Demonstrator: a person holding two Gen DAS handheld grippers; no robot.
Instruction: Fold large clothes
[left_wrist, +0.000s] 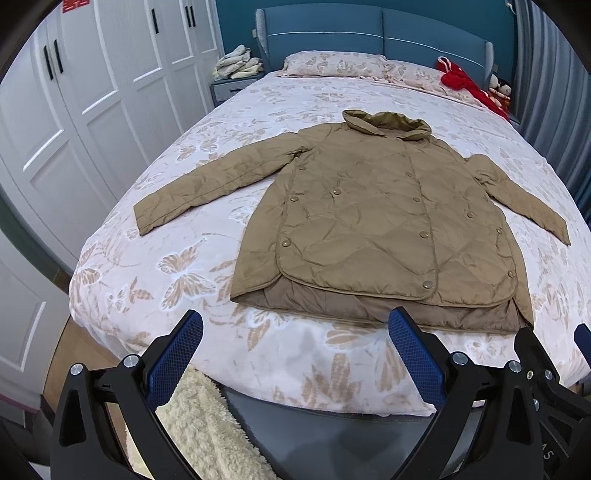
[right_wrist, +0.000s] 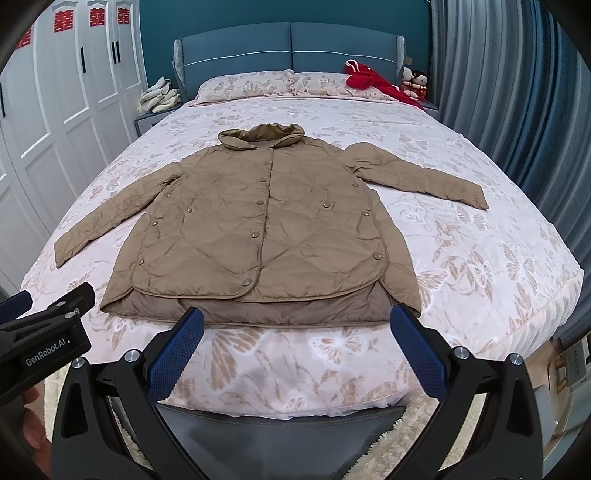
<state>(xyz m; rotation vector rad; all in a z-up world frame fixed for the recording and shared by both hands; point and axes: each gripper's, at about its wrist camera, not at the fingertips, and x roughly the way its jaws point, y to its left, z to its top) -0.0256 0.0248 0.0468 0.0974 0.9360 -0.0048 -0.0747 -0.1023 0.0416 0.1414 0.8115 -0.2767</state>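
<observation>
A tan quilted jacket (left_wrist: 362, 206) lies flat and buttoned on the bed, collar toward the headboard, both sleeves spread out; it also shows in the right wrist view (right_wrist: 258, 229). My left gripper (left_wrist: 295, 325) is open and empty, held just short of the jacket's hem near its left half. My right gripper (right_wrist: 297, 321) is open and empty, just short of the hem near its middle. The left gripper's body (right_wrist: 44, 332) shows at the left edge of the right wrist view.
The bed (left_wrist: 147, 280) has a pink butterfly-print cover. A red garment (right_wrist: 373, 83) and dolls (right_wrist: 413, 83) lie by the pillows. White wardrobes (left_wrist: 74, 110) stand left, blue curtains (right_wrist: 517, 92) right. A cream fluffy rug (left_wrist: 207, 432) lies at the foot.
</observation>
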